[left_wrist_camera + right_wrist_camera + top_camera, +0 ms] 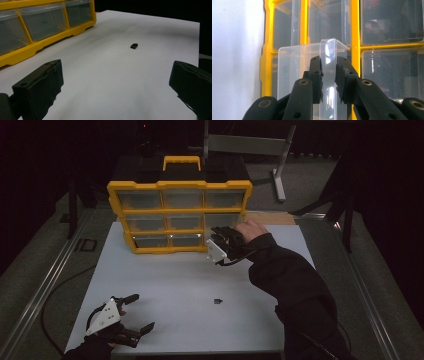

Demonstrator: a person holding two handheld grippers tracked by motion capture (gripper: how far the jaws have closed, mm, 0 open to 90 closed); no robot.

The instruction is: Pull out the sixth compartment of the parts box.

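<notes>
Gripping the front handle of a clear drawer (312,75), the right tool (328,75) has its two black jaws nearly together, one on each side of the thin clear plastic, and both press on it. The drawer sticks out a little way from the yellow box of drawers (180,185), at the box's bottom corner on the right tool's side. In the high view the right tool (223,242) sits right up against that corner, with the person's hand (252,229) just behind it and a dark sleeve (295,285) running back from it.

The left tool (132,312) is well apart from the drawer, low on the white tabletop (190,280). Its jaws stand wide open and have hold of nothing.

The right tool's own view shows the grip up close: the clear handle stands up between the jaws, and more see-through drawers in yellow frames are behind it. The high view is too dark and far away to show how the jaws meet the plastic.

The left tool's view shows a small black piece (134,46) lying alone on the tabletop ahead of its open jaws, closer to the right-hand jaw. In the high view that piece (218,301) lies between the two tools
</notes>
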